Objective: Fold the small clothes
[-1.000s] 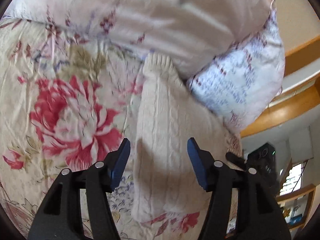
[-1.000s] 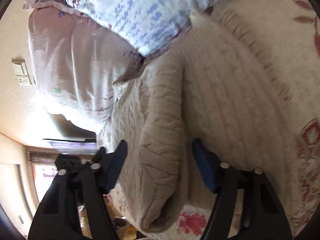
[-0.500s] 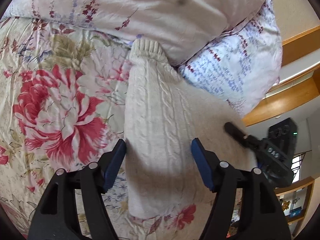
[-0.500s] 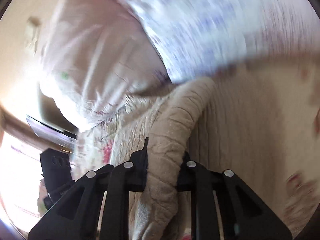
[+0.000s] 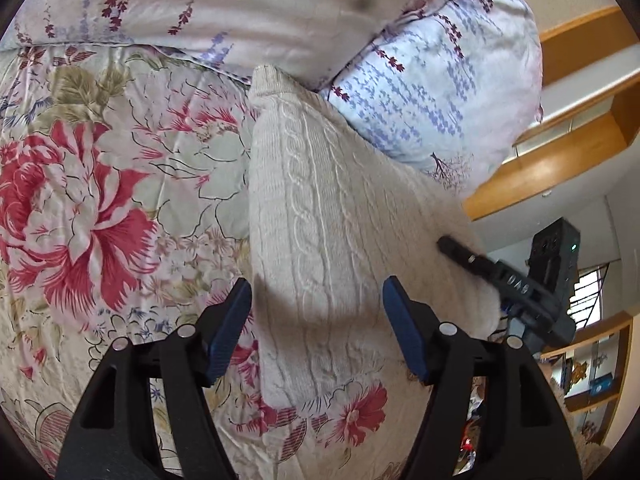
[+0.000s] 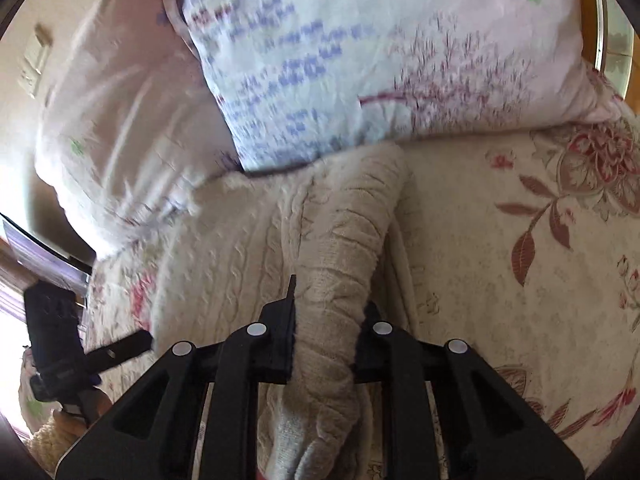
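Between the right gripper (image 6: 326,320) jaws: a bunched sleeve (image 6: 340,264), clamped right after they closed on it. Cream knit sweater (image 5: 320,220) lies on the bed (image 5: 120,200), long axis toward the pillows (image 5: 420,92). Left gripper (image 5: 316,320) jaws wide, empty, straddling the hem end without contact. Only right view shows the pinch.

bed (image 5: 120,208) under cream floral quilt, big red blooms. cream cable-knit sweater (image 5: 320,216) flat on quilt, cuff end toward head of bed. two pillows (image 5: 432,92) at head, blue-sprigged one overlapping sweater's edge, pale one beside it.
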Demonstrator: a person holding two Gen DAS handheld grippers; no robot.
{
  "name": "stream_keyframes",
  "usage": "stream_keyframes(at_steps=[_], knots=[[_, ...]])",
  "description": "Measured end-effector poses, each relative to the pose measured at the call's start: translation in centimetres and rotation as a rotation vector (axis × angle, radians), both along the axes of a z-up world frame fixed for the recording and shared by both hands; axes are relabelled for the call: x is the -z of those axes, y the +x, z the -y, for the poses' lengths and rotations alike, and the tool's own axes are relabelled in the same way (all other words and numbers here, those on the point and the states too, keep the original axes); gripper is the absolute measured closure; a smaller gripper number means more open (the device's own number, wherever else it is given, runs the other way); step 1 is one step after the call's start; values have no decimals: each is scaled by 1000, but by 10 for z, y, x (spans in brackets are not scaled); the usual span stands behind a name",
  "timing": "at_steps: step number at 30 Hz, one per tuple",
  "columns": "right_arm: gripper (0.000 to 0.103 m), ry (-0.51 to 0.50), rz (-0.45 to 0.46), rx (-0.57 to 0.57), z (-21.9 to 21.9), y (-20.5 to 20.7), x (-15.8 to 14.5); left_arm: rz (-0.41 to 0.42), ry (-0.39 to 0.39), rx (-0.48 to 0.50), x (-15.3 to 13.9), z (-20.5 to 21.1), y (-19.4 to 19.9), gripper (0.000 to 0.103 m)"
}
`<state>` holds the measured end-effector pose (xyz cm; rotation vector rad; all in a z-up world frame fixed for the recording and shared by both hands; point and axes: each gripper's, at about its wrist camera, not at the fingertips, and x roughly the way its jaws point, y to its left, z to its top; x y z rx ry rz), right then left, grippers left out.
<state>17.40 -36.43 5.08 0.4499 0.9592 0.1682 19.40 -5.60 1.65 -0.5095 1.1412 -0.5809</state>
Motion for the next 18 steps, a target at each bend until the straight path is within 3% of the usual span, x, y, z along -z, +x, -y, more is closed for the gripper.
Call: stream_keyframes(at_steps=[6, 11, 14, 16, 18], knots=[[85, -98, 63, -28, -8, 2, -18, 10, 4, 27, -1, 2, -1, 36], [84, -89, -53, 16, 9, 6, 20, 14, -3, 66, -2, 8, -4, 36], [78, 9, -66, 46, 18, 2, 20, 18, 13, 90, -2, 11, -6, 36], [62, 54, -66, 63, 27, -5, 15, 17, 16, 102, -3, 12, -7, 36], [54, 130, -48, 79, 41, -17, 10, 12, 8, 105, -3, 11, -9, 36]])
